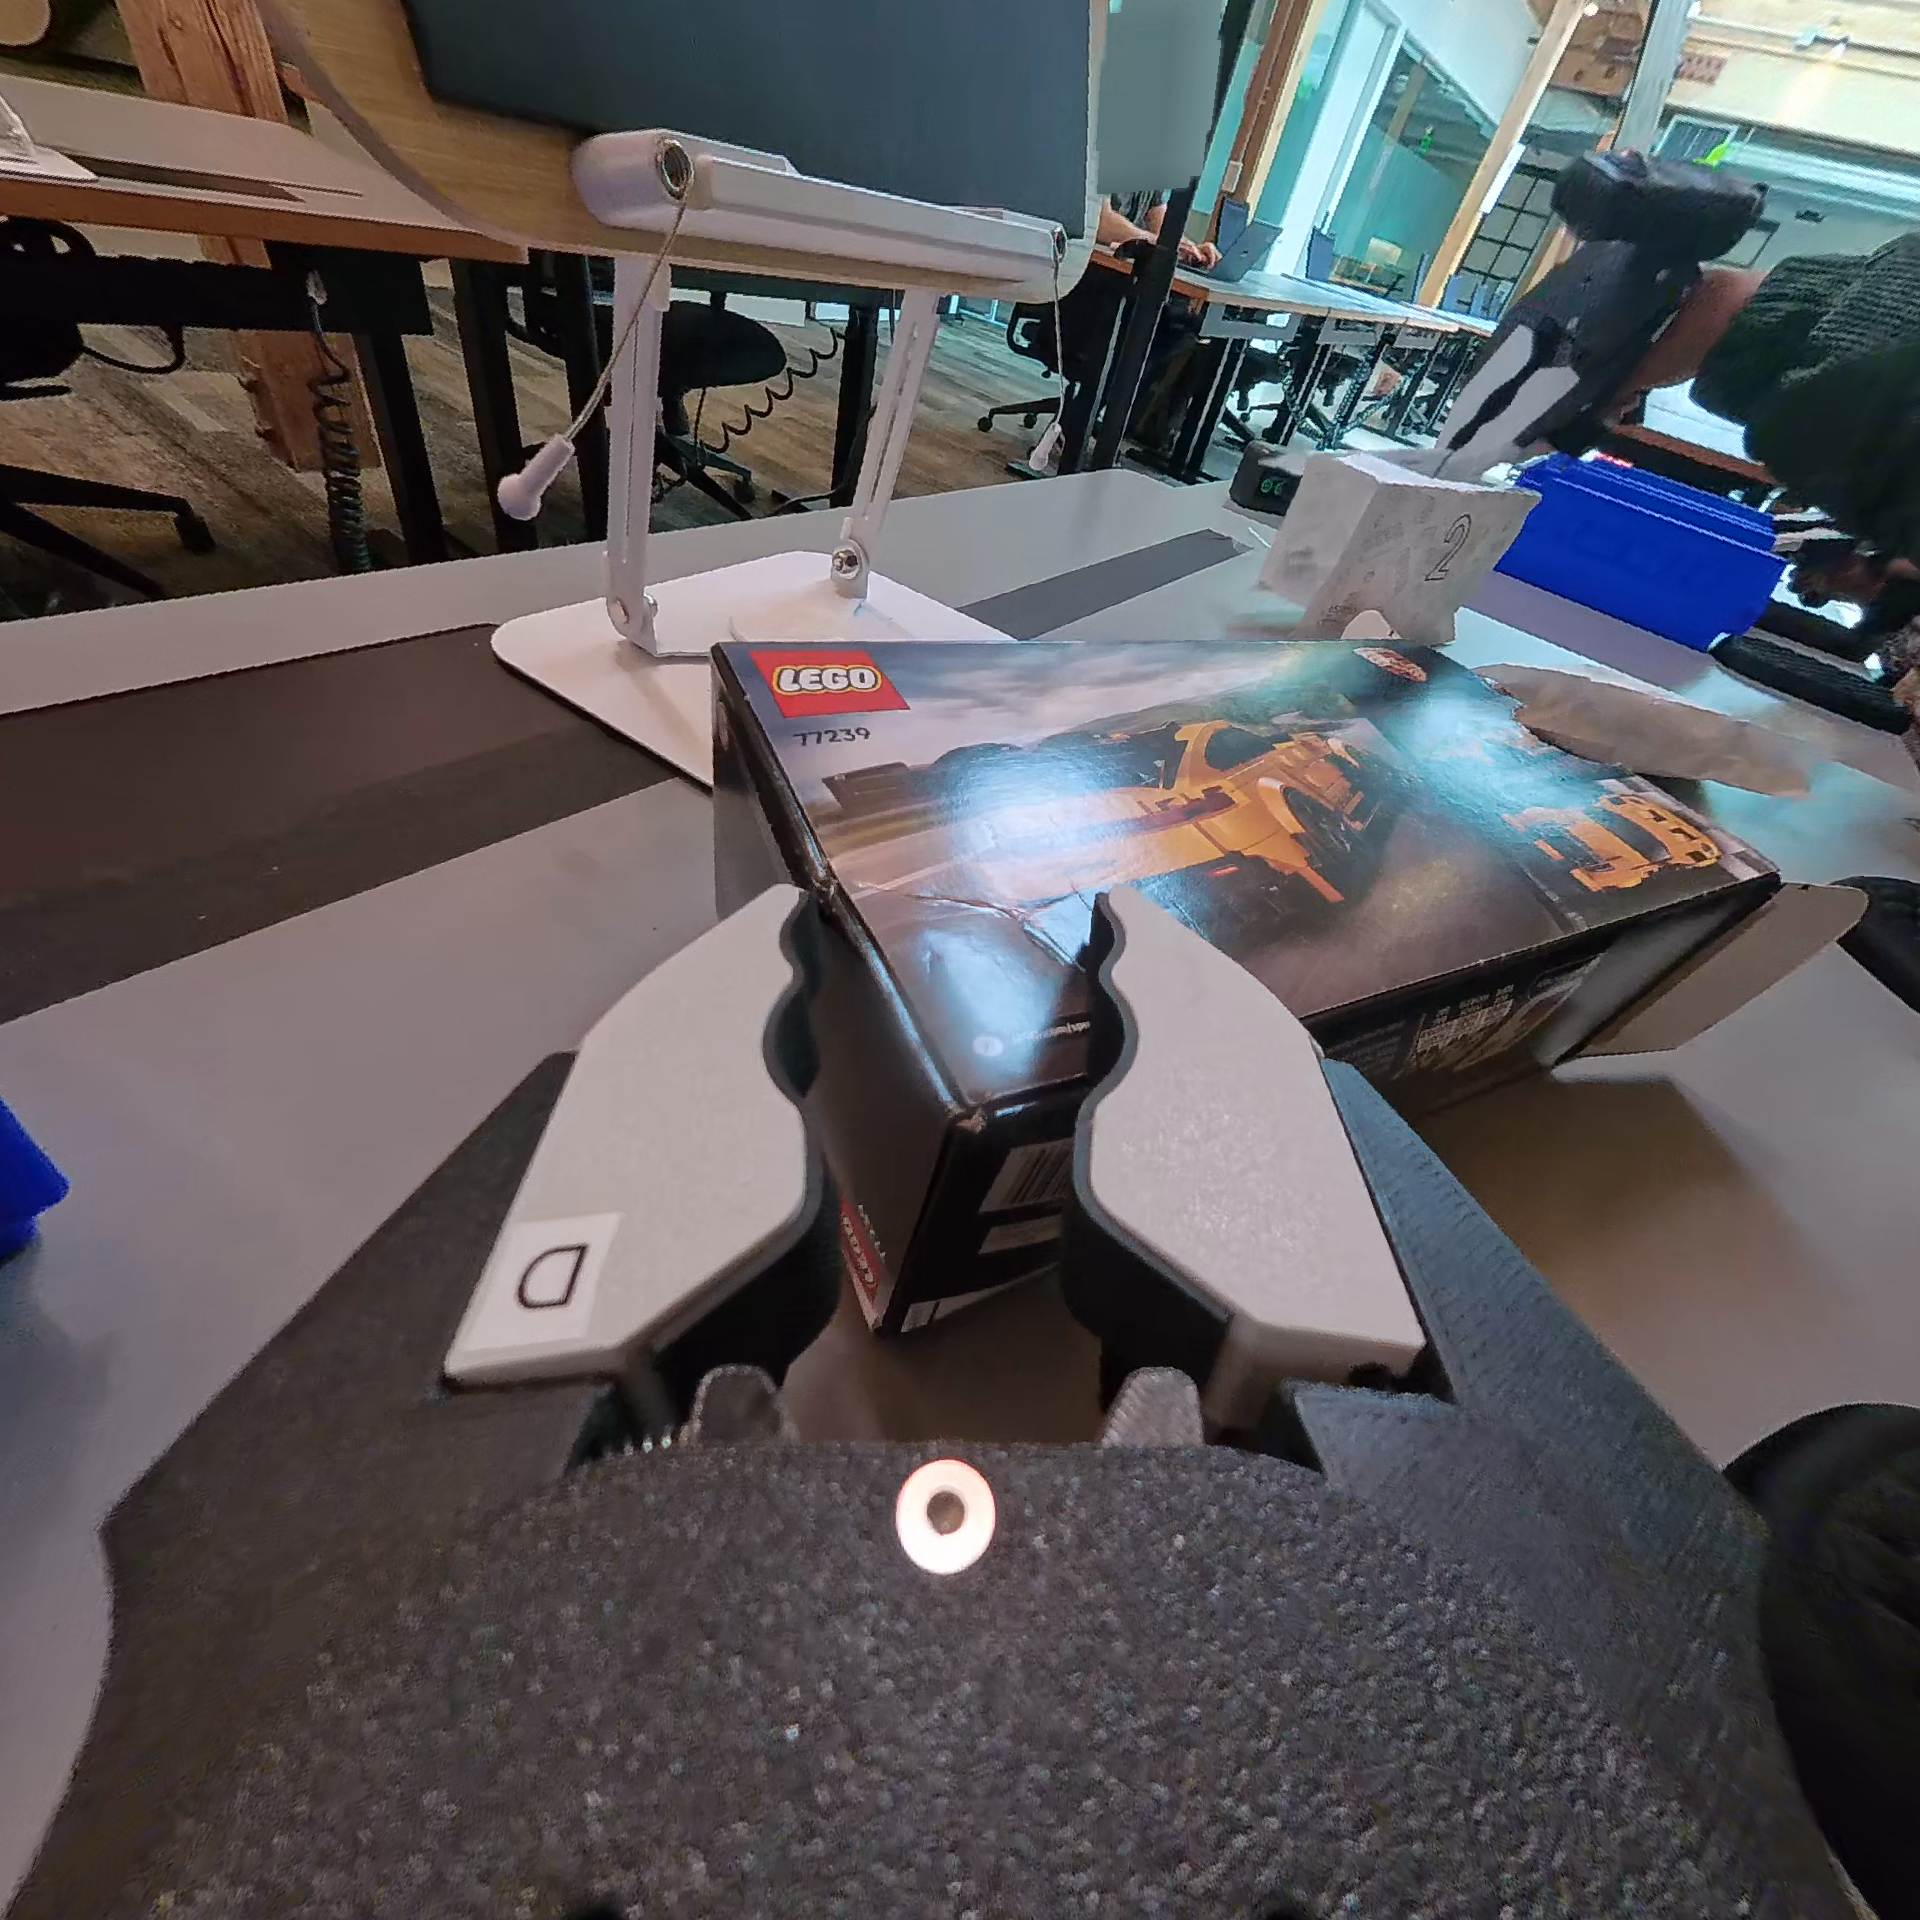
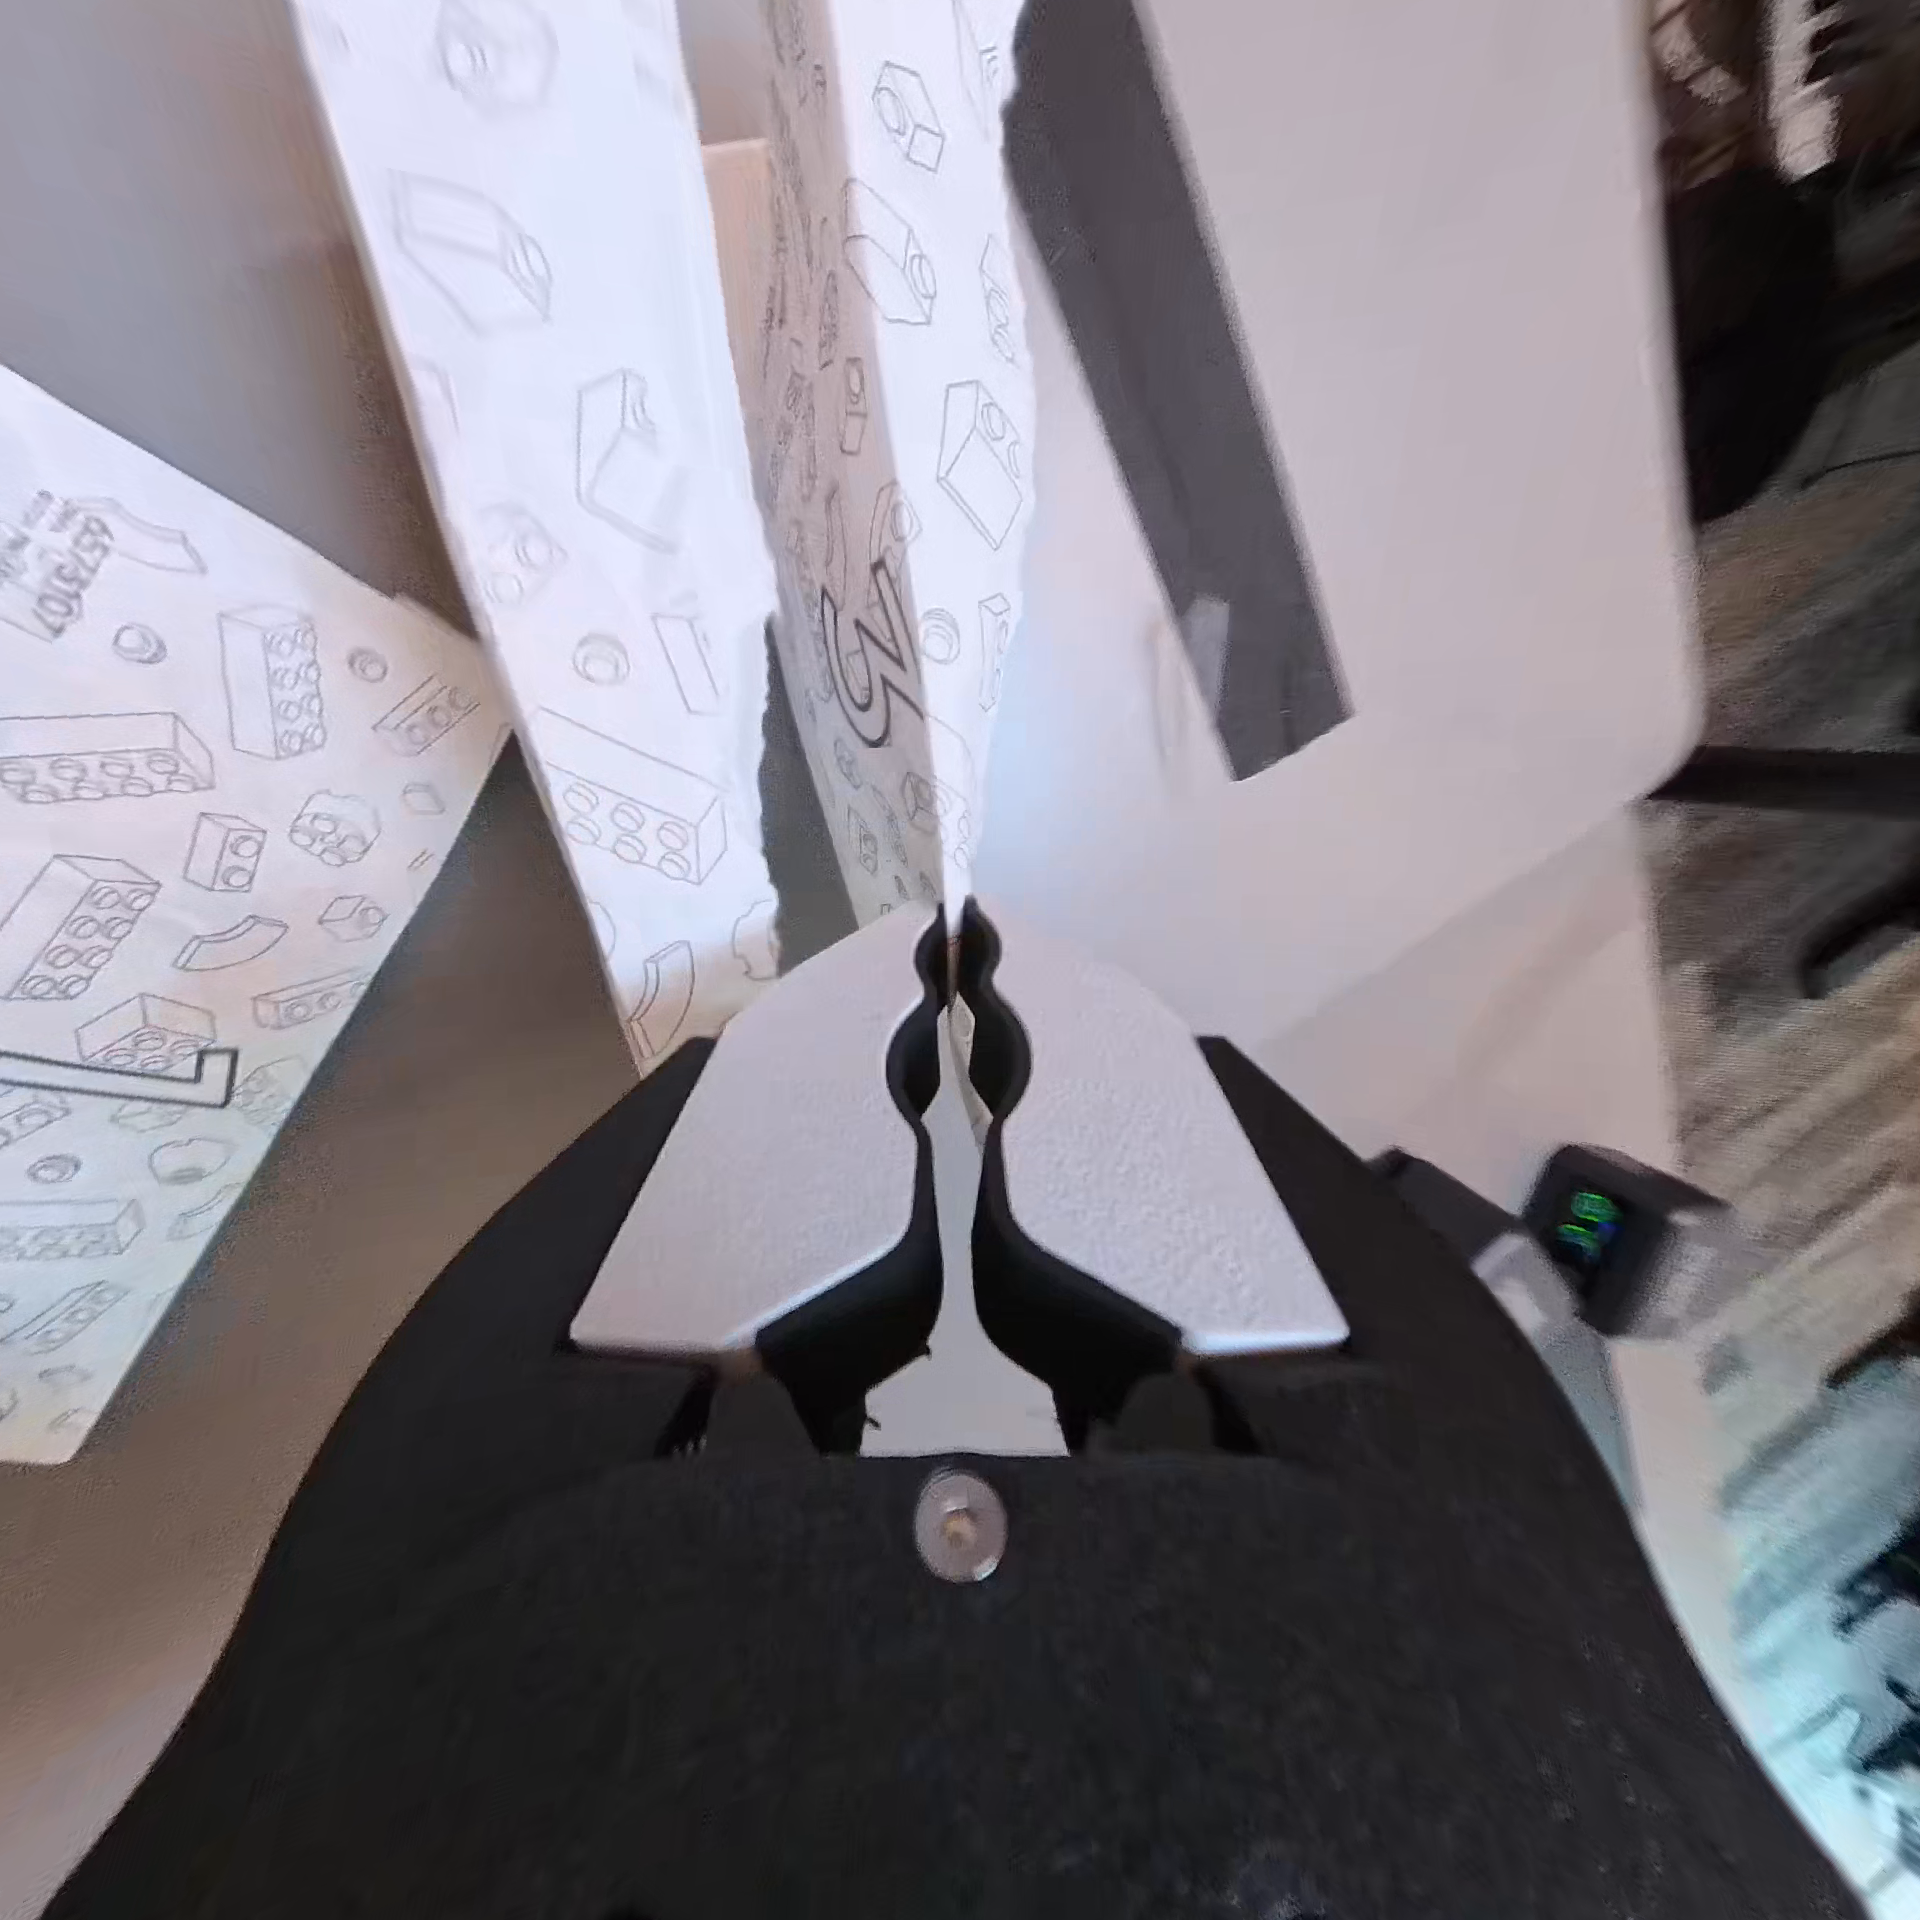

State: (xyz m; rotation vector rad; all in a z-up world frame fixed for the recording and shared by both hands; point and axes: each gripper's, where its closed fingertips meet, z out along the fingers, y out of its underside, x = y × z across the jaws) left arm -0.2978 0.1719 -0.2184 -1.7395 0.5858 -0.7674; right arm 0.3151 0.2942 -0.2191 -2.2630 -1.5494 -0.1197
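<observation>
The left gripper (image 1: 945,935) clamped the near corner of the toy box (image 1: 1195,831) on the grey table (image 1: 312,1039). The right gripper (image 2: 956,914) was closed on a white paper bag (image 2: 894,468).

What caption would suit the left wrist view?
Left gripper clamps the near corner of a toy car box lying on a grey table.

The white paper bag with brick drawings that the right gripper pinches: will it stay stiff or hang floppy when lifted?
Probably floppy: the paper bag is thin, and the right gripper pinches only its edge. Its torn rim suggests it may rip further if pulled. Whether anything inside weighs it down cannot be seen.
</observation>
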